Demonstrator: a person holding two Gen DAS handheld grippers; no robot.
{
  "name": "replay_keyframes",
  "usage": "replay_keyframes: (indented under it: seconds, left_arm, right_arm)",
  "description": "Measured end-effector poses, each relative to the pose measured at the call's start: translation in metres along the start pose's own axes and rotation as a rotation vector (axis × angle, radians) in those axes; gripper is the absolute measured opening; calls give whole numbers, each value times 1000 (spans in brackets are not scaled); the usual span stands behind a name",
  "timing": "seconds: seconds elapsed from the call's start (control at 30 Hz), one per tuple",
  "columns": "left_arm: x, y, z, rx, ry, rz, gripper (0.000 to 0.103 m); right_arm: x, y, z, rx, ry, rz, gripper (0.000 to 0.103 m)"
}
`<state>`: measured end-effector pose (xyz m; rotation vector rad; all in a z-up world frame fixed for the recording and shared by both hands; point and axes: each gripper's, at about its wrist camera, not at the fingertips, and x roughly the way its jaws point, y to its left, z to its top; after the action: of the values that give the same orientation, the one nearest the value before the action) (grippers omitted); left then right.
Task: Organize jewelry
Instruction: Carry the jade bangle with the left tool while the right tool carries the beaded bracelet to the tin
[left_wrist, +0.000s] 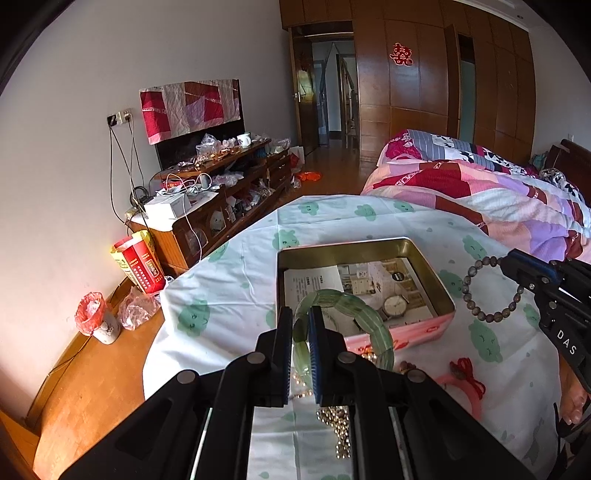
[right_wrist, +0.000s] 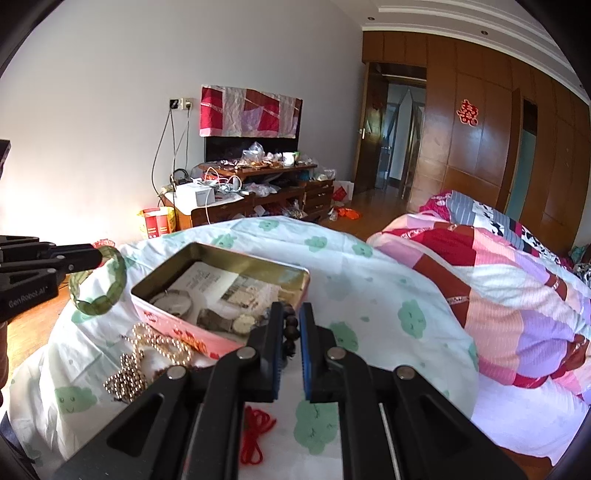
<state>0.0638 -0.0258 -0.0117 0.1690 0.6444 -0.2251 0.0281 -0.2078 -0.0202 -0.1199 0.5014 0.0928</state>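
The left gripper (left_wrist: 300, 314) is nearly closed, its two fingers pinching one side of a green bangle (left_wrist: 343, 325), which hangs from them in the air over the near left corner of an open tin (left_wrist: 432, 273). The right gripper (right_wrist: 291, 317) is likewise almost shut, clamped on a string of dark brown beads (right_wrist: 290, 325); in the left wrist view the bead bracelet (left_wrist: 491, 291) dangles as a full loop from the blue-tipped fingers, held clear of the cloth just beyond the tin's right side. The tin sits on a white cloth with green cloud shapes (left_wrist: 229, 288) that covers the table, about in the middle of it. The tin has gold inner walls and a pink outside, and inside lie a printed leaflet (right_wrist: 221, 284) and wristwatches (right_wrist: 229, 323), one round white-faced watch near the front wall. On the cloth in front of the tin, toward its near edge, a heap of gold bead chain (right_wrist: 147, 354) lies close against the tin's pink front wall. A red cord (right_wrist: 255, 435) lies nearer still, beside the right gripper's body. Beyond the table's far edge stands a bed with a patchwork quilt (right_wrist: 498, 295) on the right, and a cluttered wooden cabinet (left_wrist: 229, 199) against the white wall on the left.
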Motion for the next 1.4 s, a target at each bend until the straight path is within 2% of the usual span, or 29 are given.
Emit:
replay_keyframes:
  seconds: [0.6,1.4]
  left_arm:
    - [32,1,31,35,10,45,8]
    - [95,-4,45,62,80,50,8]
  right_arm:
    - [31,13,32,-43,-4,15,10]
    - [89,15,39,-50,69,33,10]
